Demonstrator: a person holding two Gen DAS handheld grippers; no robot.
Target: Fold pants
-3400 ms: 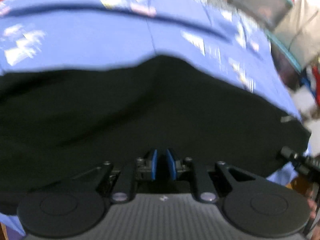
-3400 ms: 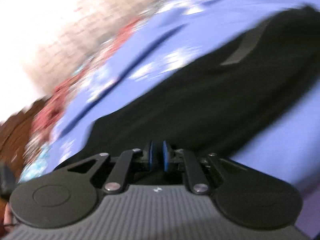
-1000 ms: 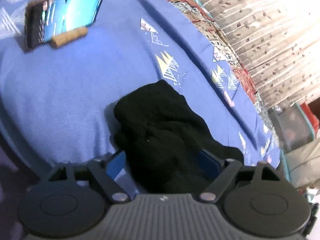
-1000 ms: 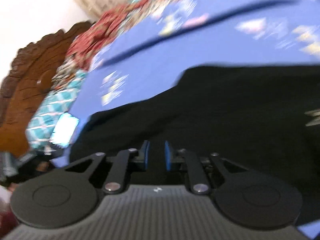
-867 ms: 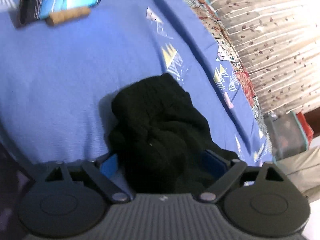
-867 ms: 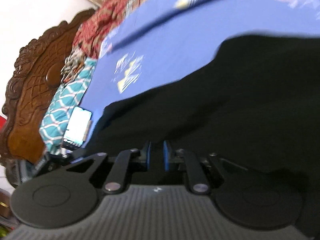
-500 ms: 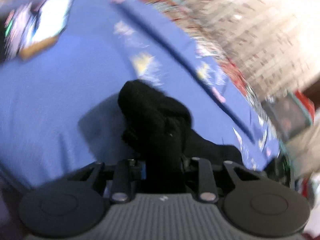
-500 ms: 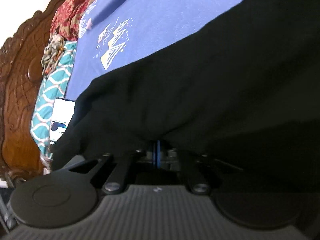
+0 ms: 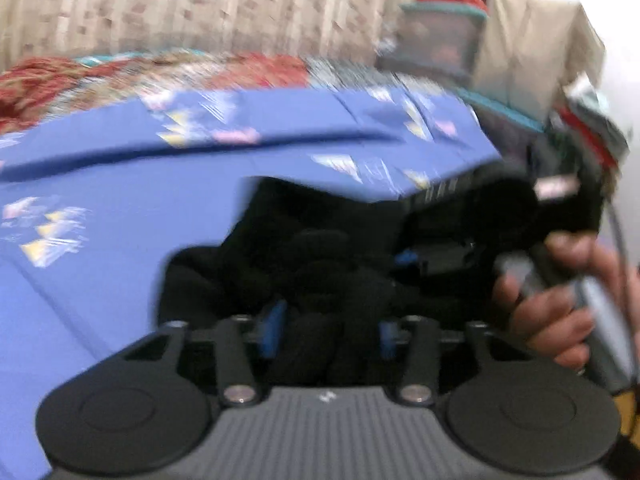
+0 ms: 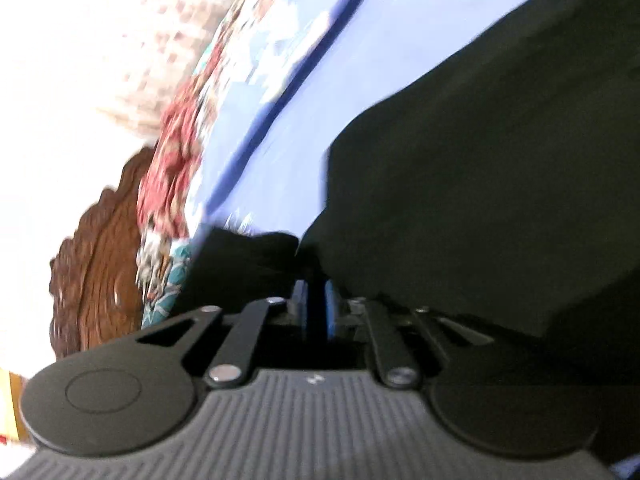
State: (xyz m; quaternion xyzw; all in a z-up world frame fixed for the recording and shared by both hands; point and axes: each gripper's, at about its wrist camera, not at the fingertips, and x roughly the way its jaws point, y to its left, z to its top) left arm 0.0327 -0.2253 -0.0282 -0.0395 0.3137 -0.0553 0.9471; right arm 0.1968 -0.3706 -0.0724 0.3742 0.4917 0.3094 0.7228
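Bedsheet (image 9: 120, 184): one, blue with pale triangle prints, spread across the bed and seen in both wrist views (image 10: 320, 92). One patterned red cover (image 9: 60, 80) is noted at its far edge, with one curtain (image 9: 200, 4) behind. One carved wooden headboard (image 10: 100, 272) is seen in the right wrist view only.

Pants (image 9: 320, 272): one pair, black, bunched in a heap on the sheet and lying against both grippers. In the right wrist view the pants (image 10: 500, 160) fill the right half of the frame; their far edge is cut off.

Grippers: two. Left gripper (image 9: 328, 330) is clenched on a thick bunch of the pants, which fills the gap between its blue pads (image 9: 272, 328). Right gripper (image 10: 316, 308) is pinched nearly together, blue pads (image 10: 331, 304) close; dark cloth sits at the tips, but a grasp cannot be confirmed. The right gripper (image 9: 412, 258) is also seen from the left wrist, held by one hand (image 9: 560, 312).

One plastic box (image 9: 440, 40) with a teal rim is noted at upper right. Both views are motion-blurred; fabric folds and seams are not resolved.
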